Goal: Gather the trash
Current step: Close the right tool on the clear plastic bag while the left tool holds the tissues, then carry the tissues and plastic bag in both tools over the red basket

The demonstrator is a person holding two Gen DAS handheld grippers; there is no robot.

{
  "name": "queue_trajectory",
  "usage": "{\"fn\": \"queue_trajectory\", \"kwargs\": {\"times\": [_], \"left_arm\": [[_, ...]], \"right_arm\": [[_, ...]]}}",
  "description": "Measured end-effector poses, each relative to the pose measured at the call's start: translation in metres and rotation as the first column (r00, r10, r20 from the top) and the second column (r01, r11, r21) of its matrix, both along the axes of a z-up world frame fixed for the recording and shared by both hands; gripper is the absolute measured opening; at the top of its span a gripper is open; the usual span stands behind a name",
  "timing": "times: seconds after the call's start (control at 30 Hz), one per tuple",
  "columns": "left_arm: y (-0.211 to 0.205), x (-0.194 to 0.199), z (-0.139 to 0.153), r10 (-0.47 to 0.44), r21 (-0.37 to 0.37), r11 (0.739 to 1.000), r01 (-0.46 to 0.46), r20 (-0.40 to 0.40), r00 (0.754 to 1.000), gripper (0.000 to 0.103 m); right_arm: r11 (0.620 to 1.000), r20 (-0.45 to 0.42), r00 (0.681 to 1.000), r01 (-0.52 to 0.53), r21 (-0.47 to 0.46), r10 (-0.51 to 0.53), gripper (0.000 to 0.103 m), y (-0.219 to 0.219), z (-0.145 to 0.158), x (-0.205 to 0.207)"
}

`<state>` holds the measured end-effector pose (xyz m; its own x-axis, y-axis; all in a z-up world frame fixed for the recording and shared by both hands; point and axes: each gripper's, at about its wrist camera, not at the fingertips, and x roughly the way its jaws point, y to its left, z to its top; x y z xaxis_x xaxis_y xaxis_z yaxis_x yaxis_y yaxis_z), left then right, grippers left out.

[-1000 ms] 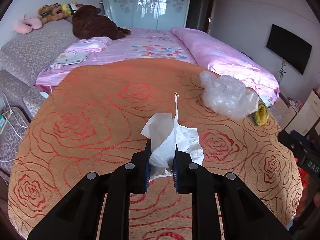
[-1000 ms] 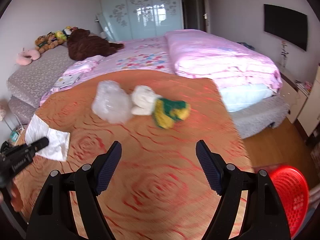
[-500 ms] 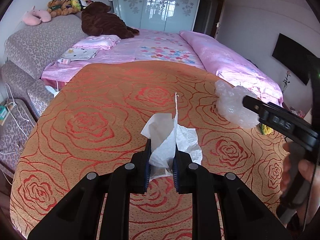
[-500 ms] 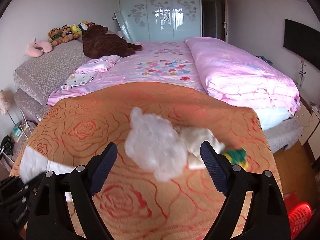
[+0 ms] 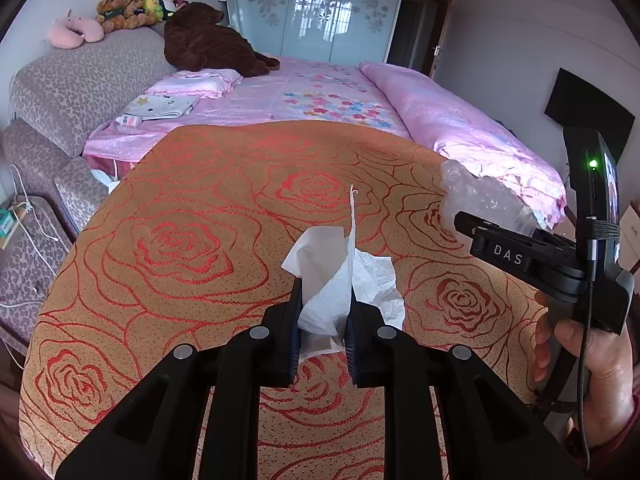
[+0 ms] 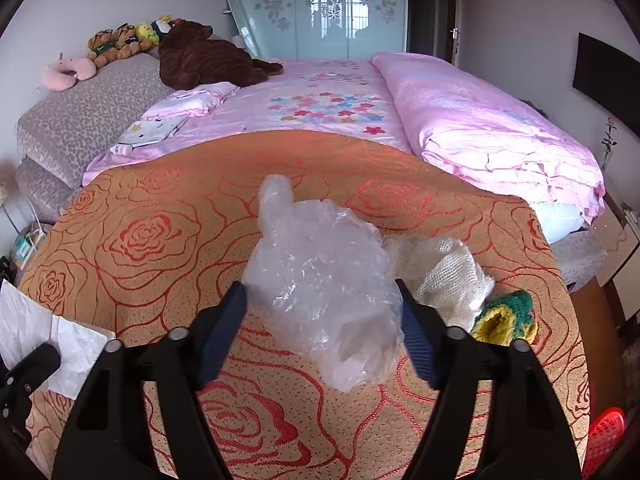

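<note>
From the left wrist view, the left gripper (image 5: 323,320) pinches a crumpled white tissue (image 5: 340,280) tight between its pads, lifted just over the orange rose-patterned cover (image 5: 180,240); off to the right a hand (image 5: 592,360) grips the handle of the right gripper (image 5: 480,236), whose tip reaches the clear plastic wad (image 5: 480,196). From the right wrist view, the right gripper (image 6: 322,320) has just been narrowing around the clear plastic wad (image 6: 320,280), which sits between the pads on the cover; the pads look to touch its sides, though I cannot tell how firmly. Just to its right lie a white mesh cloth (image 6: 440,272) and a yellow-green knit piece (image 6: 504,316), and a red basket (image 6: 604,436) shows at the lower right edge
</note>
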<state>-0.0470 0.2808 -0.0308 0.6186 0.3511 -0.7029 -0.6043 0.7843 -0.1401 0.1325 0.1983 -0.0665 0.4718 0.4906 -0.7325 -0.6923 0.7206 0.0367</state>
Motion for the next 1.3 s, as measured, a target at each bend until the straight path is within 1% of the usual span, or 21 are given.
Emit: {"fn": "queue_trajectory", "kwargs": {"times": [0.1,0.2,0.27,0.6,0.77,0.9,1.07,1.3], "left_arm": [[-0.001,0.0,0.001,0.001,0.004,1.0,-0.001,0.001,1.0,0.017],[-0.002,-0.001,0.003,0.0,0.01,1.0,0.0,0.004,1.0,0.017],[-0.003,-0.002,0.004,0.0,0.016,1.0,0.0,0.005,1.0,0.017],[-0.011,-0.005,0.008,-0.016,0.027,1.0,0.016,0.011,1.0,0.017],[-0.019,-0.004,0.009,-0.03,0.035,0.999,0.03,0.01,0.999,0.017],[-0.025,-0.002,0.012,-0.046,0.043,0.998,0.045,0.011,0.999,0.017],[-0.035,0.001,0.017,-0.067,0.056,0.996,0.066,0.015,0.998,0.017],[-0.051,0.007,0.022,-0.103,0.072,0.992,0.102,0.017,0.995,0.017]], "right_arm": [[1.0,0.01,1.0,-0.01,-0.004,0.01,0.055,0.001,0.001,-0.002],[1.0,0.011,1.0,-0.02,-0.004,0.02,0.05,0.0,0.003,-0.006],[1.0,0.002,1.0,-0.023,0.008,0.023,0.049,-0.004,0.005,-0.008],[0.997,-0.015,0.999,-0.038,0.067,0.039,0.049,-0.042,0.018,-0.041],[0.996,-0.053,0.999,-0.005,0.093,0.01,0.049,-0.066,0.017,-0.052],[0.995,-0.048,0.999,0.012,0.101,-0.007,0.049,-0.083,0.021,-0.063],[0.991,-0.047,0.998,0.049,0.121,-0.044,0.049,-0.105,0.029,-0.066],[0.985,-0.035,0.995,0.099,0.139,-0.095,0.049,-0.136,0.04,-0.06]]}}
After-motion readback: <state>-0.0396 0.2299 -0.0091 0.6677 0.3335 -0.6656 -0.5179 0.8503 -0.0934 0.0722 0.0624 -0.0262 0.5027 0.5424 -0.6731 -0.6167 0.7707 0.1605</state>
